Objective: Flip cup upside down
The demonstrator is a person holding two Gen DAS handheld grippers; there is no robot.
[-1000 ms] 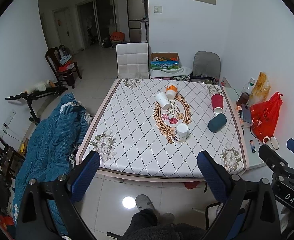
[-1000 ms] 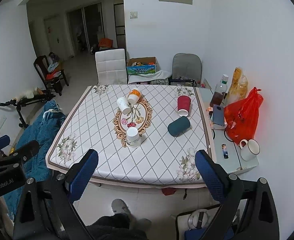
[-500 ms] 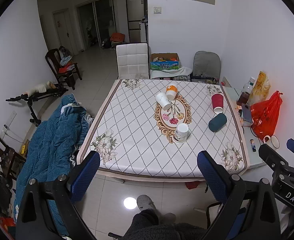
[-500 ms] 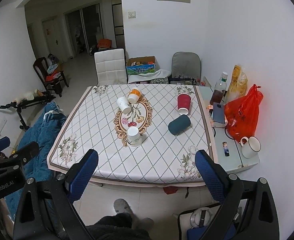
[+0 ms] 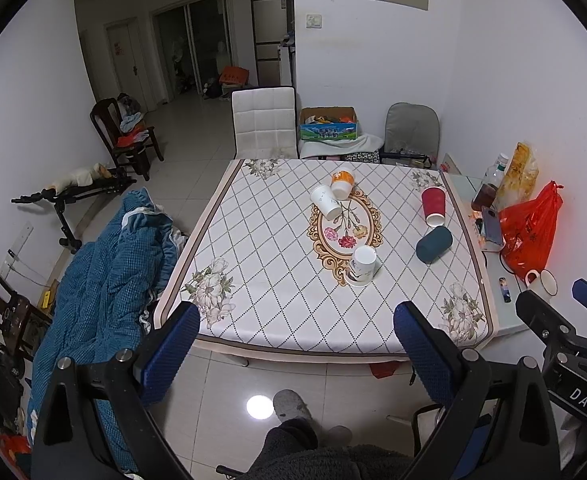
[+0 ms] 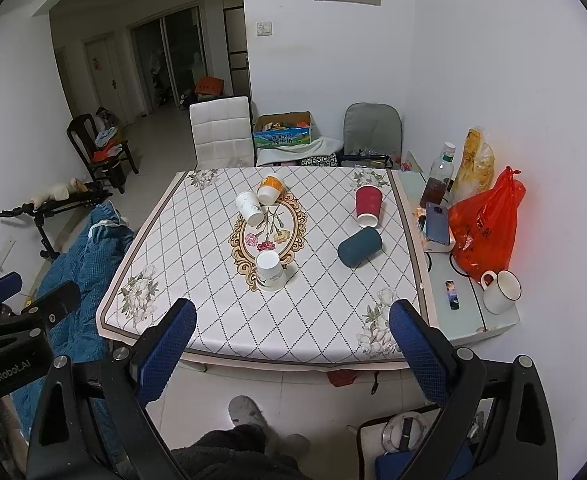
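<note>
both claws [image 5: 295, 340] [image 6: 291, 336] gape, well short of the white cup [image 6: 270, 270].

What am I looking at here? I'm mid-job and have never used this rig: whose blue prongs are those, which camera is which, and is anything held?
There is no robot arm. A person standing before the table holds a two-finger claw in each hand, and each claw carries a wide-angle camera looking along its blue fingers. One picture is from the left claw, the other from the right claw. Both are open and hold nothing, short of the table. On the cloth: a white cup standing mouth-down nearest you, a teal cup lying on its side, and a red cup, white paper cup and orange cup farther back, tipped over.
</note>
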